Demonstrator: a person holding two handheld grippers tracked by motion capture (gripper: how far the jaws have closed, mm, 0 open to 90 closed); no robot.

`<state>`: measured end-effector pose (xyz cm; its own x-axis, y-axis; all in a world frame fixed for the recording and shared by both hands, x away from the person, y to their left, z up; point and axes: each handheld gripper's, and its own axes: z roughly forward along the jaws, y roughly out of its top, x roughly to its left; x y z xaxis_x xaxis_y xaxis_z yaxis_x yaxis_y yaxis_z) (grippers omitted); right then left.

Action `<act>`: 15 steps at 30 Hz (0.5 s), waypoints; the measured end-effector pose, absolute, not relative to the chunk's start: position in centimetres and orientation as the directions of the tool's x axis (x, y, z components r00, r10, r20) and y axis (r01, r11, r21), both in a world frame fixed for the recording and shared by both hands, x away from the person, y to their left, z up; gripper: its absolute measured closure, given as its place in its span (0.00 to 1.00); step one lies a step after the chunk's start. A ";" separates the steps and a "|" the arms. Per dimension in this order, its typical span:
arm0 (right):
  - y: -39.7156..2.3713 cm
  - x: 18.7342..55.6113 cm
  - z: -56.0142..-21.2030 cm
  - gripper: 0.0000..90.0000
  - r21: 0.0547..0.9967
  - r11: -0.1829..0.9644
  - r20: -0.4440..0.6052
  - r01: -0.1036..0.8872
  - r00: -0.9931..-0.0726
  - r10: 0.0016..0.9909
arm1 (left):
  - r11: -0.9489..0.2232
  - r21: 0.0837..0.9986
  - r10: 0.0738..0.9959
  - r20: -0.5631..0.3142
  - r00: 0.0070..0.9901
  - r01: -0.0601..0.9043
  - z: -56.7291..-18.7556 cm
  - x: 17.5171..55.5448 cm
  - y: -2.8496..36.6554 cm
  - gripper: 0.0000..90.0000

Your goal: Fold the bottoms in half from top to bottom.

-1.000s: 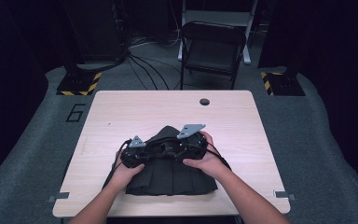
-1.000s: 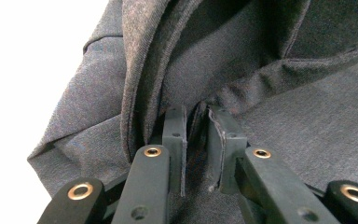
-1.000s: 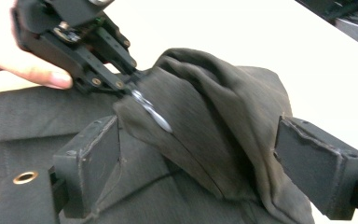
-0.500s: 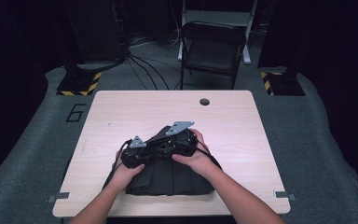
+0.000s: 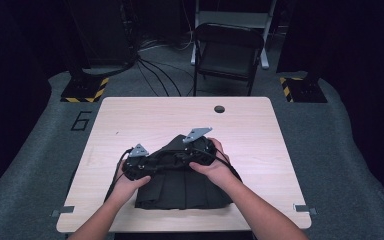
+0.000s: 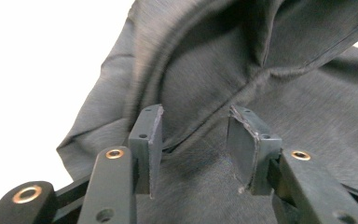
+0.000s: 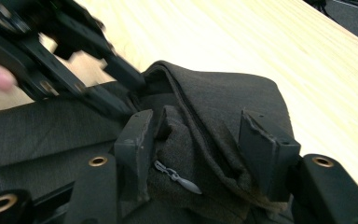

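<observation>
A dark grey garment (image 5: 180,185) lies folded on the pale wooden worktop (image 5: 260,145), close to the near edge and a little left of its middle, with a raised fold of cloth reaching toward the centre. Both of the person's hands come in over that near edge and meet above the garment's far part. The left gripper (image 5: 147,167) sits over the garment's left far portion; in the left gripper view its fingers (image 6: 151,140) stand about half apart, having just been opening, with a ridge of grey fabric running between them but neither pad pressing on it. The right gripper (image 5: 182,159) lies just beside it on the right, its grey three-cornered plate tilted up toward the worktop's far edge. In the right gripper view its fingers (image 7: 135,144) are also about half apart and have just been closing; a bunched fold of the garment with a small metal zipper pull (image 7: 177,177) lies between them, the cloth resting against the left pad, while the right pad appears to stand just off the fold, so I cannot tell whether the grip has closed on it. The left gripper's black jaws cross the upper left of that view, blurred. A round hole (image 5: 219,108) sits near the worktop's far edge, and a folding chair (image 5: 227,50) stands on the floor beyond it.
</observation>
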<state>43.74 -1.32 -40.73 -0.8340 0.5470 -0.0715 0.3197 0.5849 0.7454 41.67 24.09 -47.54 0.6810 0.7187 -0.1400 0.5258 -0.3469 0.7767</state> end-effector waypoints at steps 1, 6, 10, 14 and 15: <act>-1.5 43.8 -40.7 0.51 0.742 0.587 -0.070 0.323 -0.833 0.548 | -0.352 0.781 0.723 -0.123 0.680 0.516 -47.2 41.7 24.4 0.60; -1.9 43.8 -40.6 0.52 0.751 0.574 -0.073 0.326 -0.823 0.563 | -0.313 0.796 0.765 -0.112 0.634 0.518 -46.9 42.1 24.7 0.54; -2.1 43.9 -40.5 0.52 0.740 0.587 -0.075 0.328 -0.828 0.556 | -0.291 0.792 0.785 -0.124 0.607 0.537 -47.3 42.9 24.3 0.52; -2.5 43.9 -40.4 0.52 0.745 0.578 -0.076 0.334 -0.817 0.571 | -0.349 0.770 0.787 -0.068 0.613 0.534 -47.8 43.8 23.6 0.61; -2.6 43.8 -40.4 0.52 0.745 0.576 -0.074 0.336 -0.817 0.572 | -0.348 0.768 0.790 -0.069 0.609 0.538 -48.0 44.0 23.4 0.65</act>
<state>43.85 -2.63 -40.40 -0.8171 0.5717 -0.0738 0.3357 0.5760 0.7453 43.95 23.42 -47.97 0.6092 0.7900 -0.0689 0.5377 -0.3477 0.7681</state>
